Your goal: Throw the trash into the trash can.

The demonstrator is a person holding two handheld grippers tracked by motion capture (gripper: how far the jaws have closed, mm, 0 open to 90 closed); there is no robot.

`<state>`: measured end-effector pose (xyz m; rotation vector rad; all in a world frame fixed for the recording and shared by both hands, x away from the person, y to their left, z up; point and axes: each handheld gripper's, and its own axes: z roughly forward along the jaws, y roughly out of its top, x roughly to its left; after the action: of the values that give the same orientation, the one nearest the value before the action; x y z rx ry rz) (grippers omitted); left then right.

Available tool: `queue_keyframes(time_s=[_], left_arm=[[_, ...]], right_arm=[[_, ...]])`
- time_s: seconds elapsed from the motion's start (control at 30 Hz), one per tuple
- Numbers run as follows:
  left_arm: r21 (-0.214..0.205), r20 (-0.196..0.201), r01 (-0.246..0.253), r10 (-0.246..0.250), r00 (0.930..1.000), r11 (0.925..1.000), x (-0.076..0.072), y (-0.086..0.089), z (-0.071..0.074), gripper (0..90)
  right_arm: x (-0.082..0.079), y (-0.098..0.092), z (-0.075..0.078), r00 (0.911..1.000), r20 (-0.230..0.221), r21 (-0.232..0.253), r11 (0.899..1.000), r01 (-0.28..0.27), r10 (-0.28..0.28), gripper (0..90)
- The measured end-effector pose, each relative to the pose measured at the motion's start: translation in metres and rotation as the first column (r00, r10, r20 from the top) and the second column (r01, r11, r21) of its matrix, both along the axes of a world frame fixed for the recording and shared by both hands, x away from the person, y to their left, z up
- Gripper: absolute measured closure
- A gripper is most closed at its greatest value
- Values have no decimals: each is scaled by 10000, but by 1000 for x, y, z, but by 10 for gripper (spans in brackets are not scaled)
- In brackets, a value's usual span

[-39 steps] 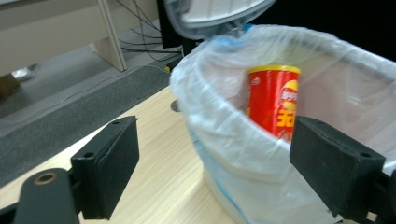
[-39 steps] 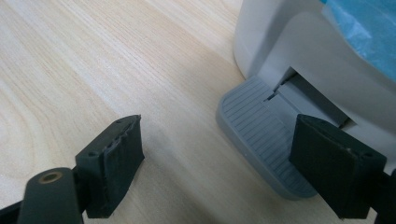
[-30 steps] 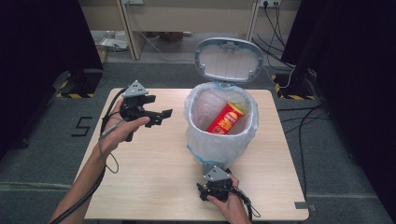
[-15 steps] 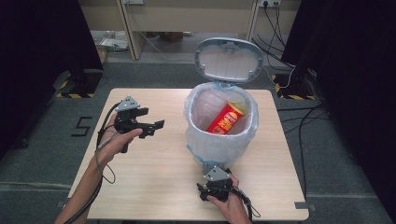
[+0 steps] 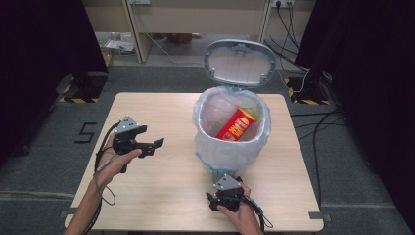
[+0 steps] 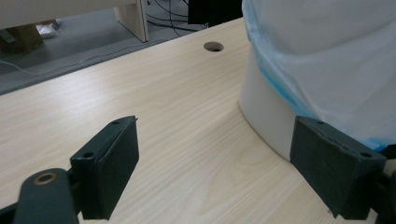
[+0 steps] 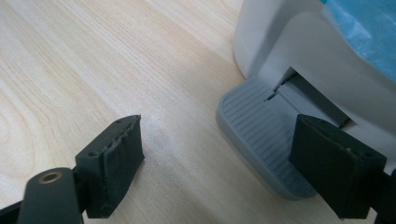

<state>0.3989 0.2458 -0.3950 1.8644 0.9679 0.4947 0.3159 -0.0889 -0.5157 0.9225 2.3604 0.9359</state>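
A white pedal bin lined with a clear plastic bag stands on the right half of the wooden table, its grey lid raised. A red snack can lies tilted inside it. My left gripper is held low over the table's left side, pointing at the bin, open and empty. In the left gripper view its jaws stand wide apart with the bin's base ahead. My right gripper sits at the bin's front, open. Its right jaw hangs over the grey ribbed pedal.
A round cable hole opens in the tabletop beyond the bin's base. Dark curtains, a desk and floor cables surround the table. Bare wood lies between the left gripper and the bin.
The left hand has sunk toward the tabletop and drawn back toward the person with its gripper still open. The right hand, the bin and the can have stayed put.
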Motion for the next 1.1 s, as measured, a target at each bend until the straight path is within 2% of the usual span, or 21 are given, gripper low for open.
queue_keyframes(time_s=[0.3,0.43,0.53,0.67,0.7,0.77,0.83,1.1], left_arm=[[-88,-356,-195,192,9992,9998,-13,7,-33,152],[86,-460,-210,214,9987,9997,-22,9,-48,148],[-3,-566,-232,231,9981,9997,-25,12,-56,146],[-340,-683,-299,276,9973,9990,-29,16,-69,146],[-339,-811,-192,164,9966,9992,-30,17,-73,146],[-197,-857,-82,65,9963,9998,-32,17,-77,147],[-253,-915,-77,53,9958,9996,-34,17,-81,146],[226,-1149,61,-35,9934,9997,-41,16,-100,146]], right_arm=[[0,0,0,10000,-19,11,10000,32,-32,171],[0,0,0,10000,-11,10,10000,21,-21,171],[0,0,0,10000,-6,16,10000,26,-26,171],[0,0,0,10000,13,11,10000,16,-16,171],[0,0,0,10000,11,5,10000,16,-16,171],[0,0,0,10000,-1,21,10000,22,-22,171],[0,0,0,10000,0,21,10000,22,-22,171],[0,0,0,10000,7,27,10000,8,-8,171]])
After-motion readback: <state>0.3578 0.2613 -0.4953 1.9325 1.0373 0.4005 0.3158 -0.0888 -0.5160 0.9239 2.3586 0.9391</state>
